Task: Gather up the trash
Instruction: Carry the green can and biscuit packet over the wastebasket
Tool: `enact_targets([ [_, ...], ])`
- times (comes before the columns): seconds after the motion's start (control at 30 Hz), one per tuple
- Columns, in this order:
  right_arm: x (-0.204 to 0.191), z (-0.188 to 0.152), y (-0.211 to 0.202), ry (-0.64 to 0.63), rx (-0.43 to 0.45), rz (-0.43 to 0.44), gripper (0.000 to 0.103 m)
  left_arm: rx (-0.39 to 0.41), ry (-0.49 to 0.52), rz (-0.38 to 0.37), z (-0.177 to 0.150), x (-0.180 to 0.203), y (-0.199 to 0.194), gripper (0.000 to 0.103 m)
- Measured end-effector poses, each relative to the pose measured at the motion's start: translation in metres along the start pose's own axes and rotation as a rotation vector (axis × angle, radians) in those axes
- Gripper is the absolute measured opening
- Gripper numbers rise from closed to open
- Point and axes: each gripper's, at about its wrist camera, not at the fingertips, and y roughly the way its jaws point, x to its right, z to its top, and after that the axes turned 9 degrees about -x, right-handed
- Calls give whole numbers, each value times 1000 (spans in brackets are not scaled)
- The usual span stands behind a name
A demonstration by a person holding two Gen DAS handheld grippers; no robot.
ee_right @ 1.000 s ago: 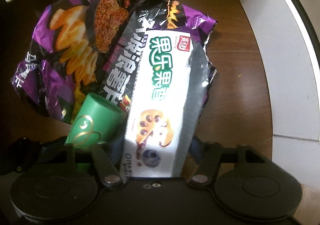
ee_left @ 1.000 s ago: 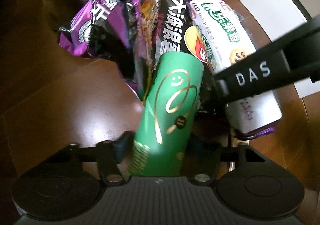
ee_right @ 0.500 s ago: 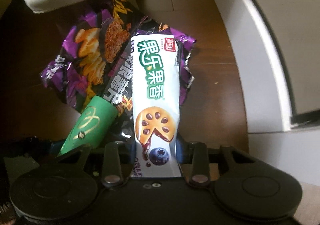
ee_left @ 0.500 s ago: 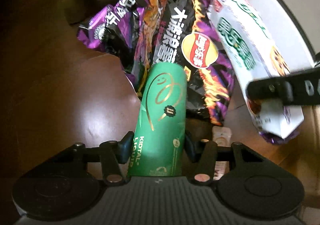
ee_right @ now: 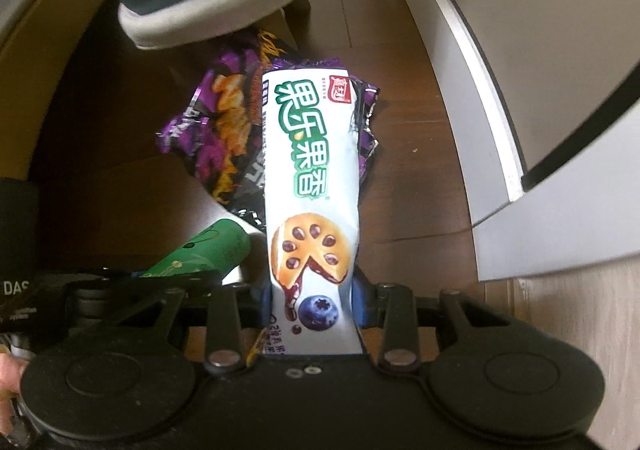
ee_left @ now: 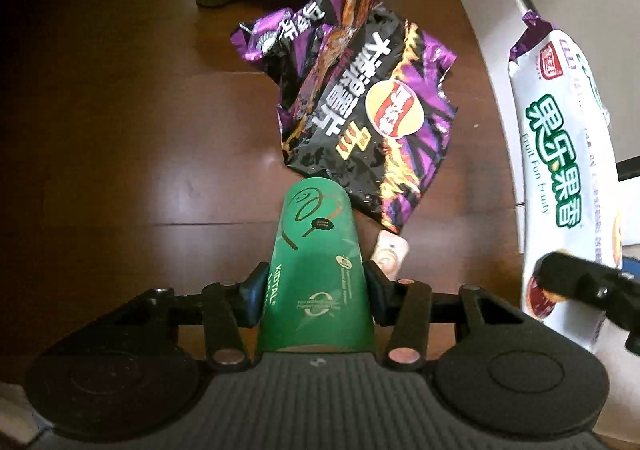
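A green carton sticks out between the left tongs, whose pads are closing and pinch its sides. The right tongs pinch a white cookie pack near its bottom end. Both are lifted above the brown floor. Farther off, a crumpled purple chip bag lies on the floor, with a small pale wrapper just beside the carton.

Black gripper frames, blue finger pads, round silver rivets, white "DAS" lettering.

Bare floor left (cabinet right)
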Motion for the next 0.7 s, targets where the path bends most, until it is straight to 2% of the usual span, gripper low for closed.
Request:
enact_targets([
  [0.17, -6, -11, -35, -9, 55, 42, 36, 90, -12, -24, -9, 7, -45, 48],
  [0.27, -8, -10, -62, -15, 106, 63, 36, 183, 3, -12, -10, 18, -85, 48],
  [0.47, -14, 5, -117, -26, 219, 95, 36, 373, 16, 3, -1, 35, -171, 48],
  [0.7, -33, 32, -178, -73, 363, 98, 36, 558, 34, -25, 21, 49, -268, 48],
])
